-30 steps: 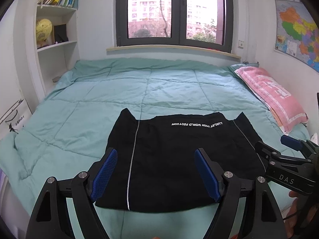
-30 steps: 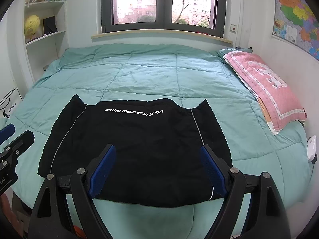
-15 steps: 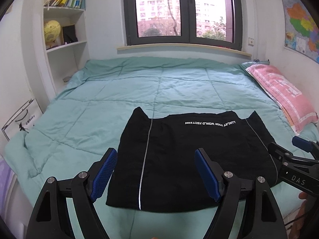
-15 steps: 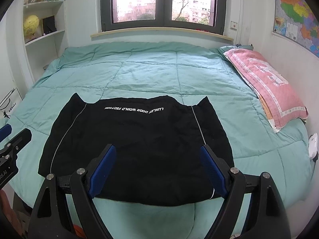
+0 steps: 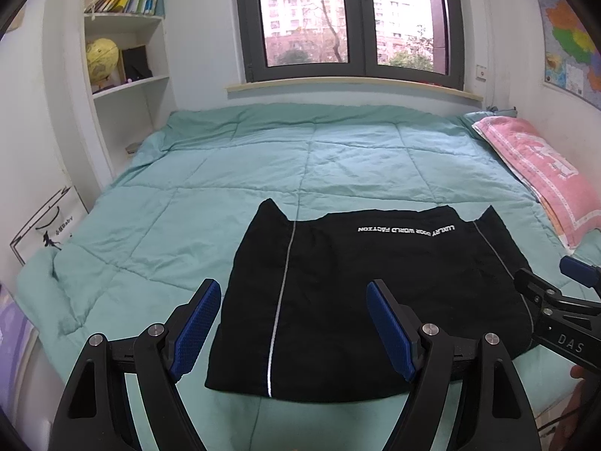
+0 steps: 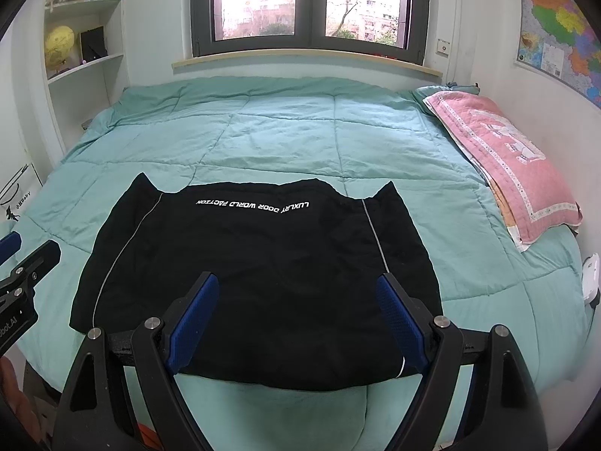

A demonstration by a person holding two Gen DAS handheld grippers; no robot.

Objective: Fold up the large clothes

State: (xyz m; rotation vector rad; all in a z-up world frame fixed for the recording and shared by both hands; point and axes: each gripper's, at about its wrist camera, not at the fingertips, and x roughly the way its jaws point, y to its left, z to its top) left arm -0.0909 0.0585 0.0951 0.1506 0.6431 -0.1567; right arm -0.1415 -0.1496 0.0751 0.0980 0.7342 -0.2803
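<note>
A black garment (image 5: 368,293) (image 6: 259,263) with white lettering and thin white side stripes lies folded flat near the front edge of a bed with a teal quilt (image 5: 263,173) (image 6: 300,131). My left gripper (image 5: 293,289) hovers open above the garment's near left part, nothing between its blue pads. My right gripper (image 6: 298,283) also stands open, above the garment's near right part, pads empty. The right gripper's body shows at the right edge of the left wrist view, and the left gripper's at the left edge of the right wrist view.
A pink pillow (image 5: 541,173) (image 6: 507,158) lies along the right wall under a map (image 6: 559,26). White shelves (image 5: 124,75) with a yellow globe and books stand at the left. A window (image 5: 353,18) is behind the bed. A white device (image 6: 590,274) sits at the bed's right edge.
The left wrist view has swung leftward, so the garment and the right gripper sit further right in it. The right wrist view is nearly the same. Both grippers stay open.
</note>
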